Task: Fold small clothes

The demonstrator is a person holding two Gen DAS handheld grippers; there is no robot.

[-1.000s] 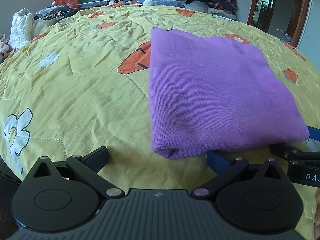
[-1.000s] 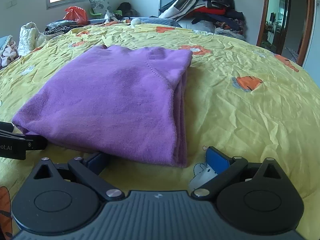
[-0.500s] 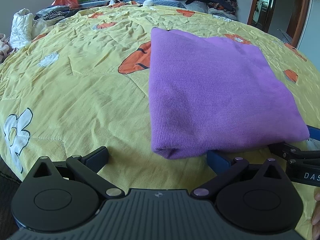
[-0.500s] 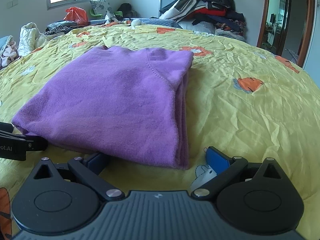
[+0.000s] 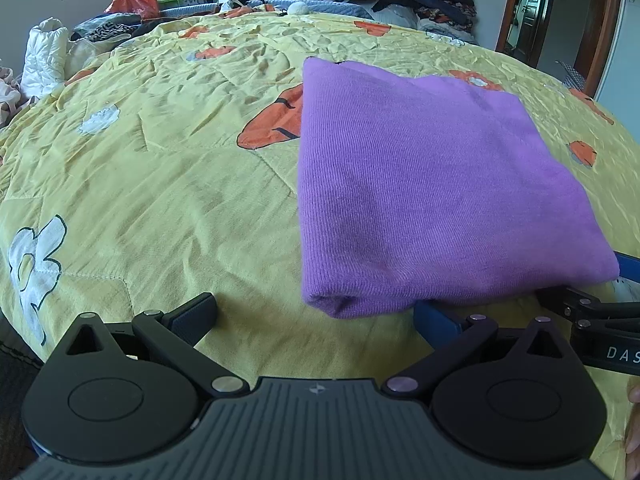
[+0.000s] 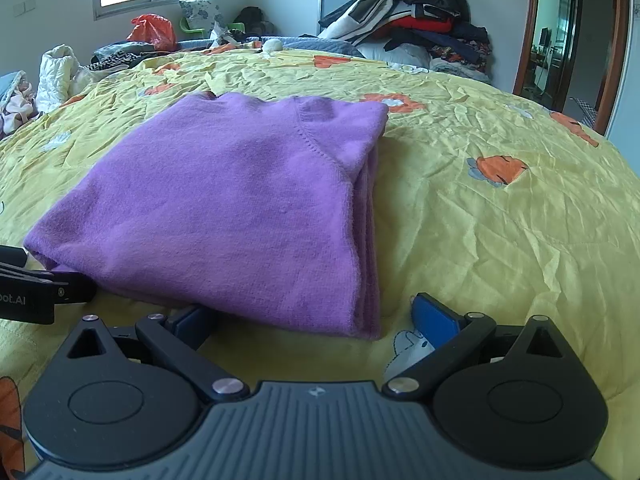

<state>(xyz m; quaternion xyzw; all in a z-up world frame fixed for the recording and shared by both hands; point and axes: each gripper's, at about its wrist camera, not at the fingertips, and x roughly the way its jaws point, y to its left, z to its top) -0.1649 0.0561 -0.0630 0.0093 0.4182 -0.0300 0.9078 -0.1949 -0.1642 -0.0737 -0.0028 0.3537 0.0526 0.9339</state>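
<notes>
Purple garment (image 6: pixel 240 208): one folded knit piece lay flat on the yellow bedspread (image 5: pixel 140 200), near the bed's front edge.
Left gripper (image 5: pixel 316 312): jaws stood wide apart, gripping nothing; the left finger rested on bare bedspread, the blue right finger sat at the garment's near fold.
Right gripper (image 6: pixel 312 320): jaws also stood wide apart, empty; the left finger was tucked under the garment's near edge, the right finger lay on bedspread just beside the stacked side.
Left wrist view only: the rolled fold at the garment's left corner; the right gripper's fingers at the far right edge; a sliver of a hand (image 5: pixel 634 420) at the frame's right edge.
Right wrist view only: the layered cloth edges along the garment's right side; a stitched seam running diagonally across the top layer.
Count: one garment, two grippers, one clothes pile (image 6: pixel 416 28) against the far wall.
Edges: the garment's left and right sides ran straight; its far edge was slightly uneven.
Open room: broad bare bedspread lay left of and right of the garment, and beyond it.
</notes>
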